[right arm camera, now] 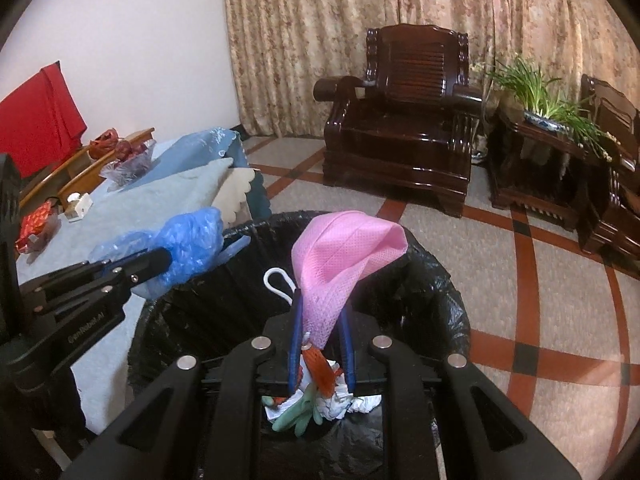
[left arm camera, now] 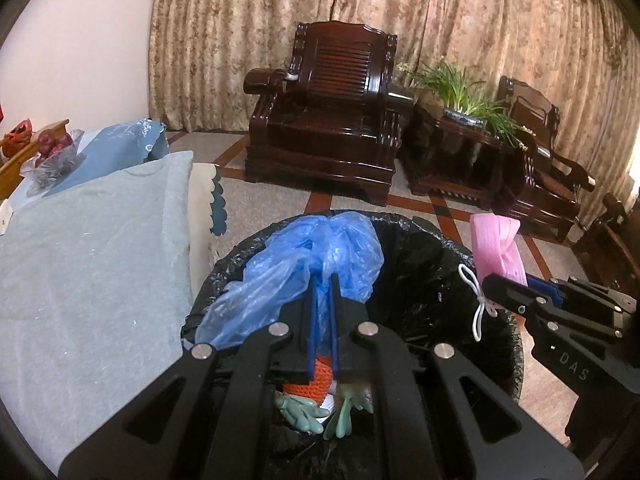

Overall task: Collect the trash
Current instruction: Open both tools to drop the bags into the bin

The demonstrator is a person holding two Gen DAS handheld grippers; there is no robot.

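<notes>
Left gripper (left arm camera: 322, 280) clamped on blue plastic glove (left arm camera: 304, 256), right gripper (right arm camera: 320, 316) clamped on pink face mask (right arm camera: 340, 256), both above black-lined trash bin (right arm camera: 440, 280) beside tabletop edge (left arm camera: 176, 240). Green gloves (right arm camera: 300, 416), orange scrap, paper already inside; release pending.

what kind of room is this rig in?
Looks like a home living room: carved dark wooden armchair, floor-length patterned curtains, potted plant on a side table. A lined trash bin stands beside a cloth-covered table.
</notes>
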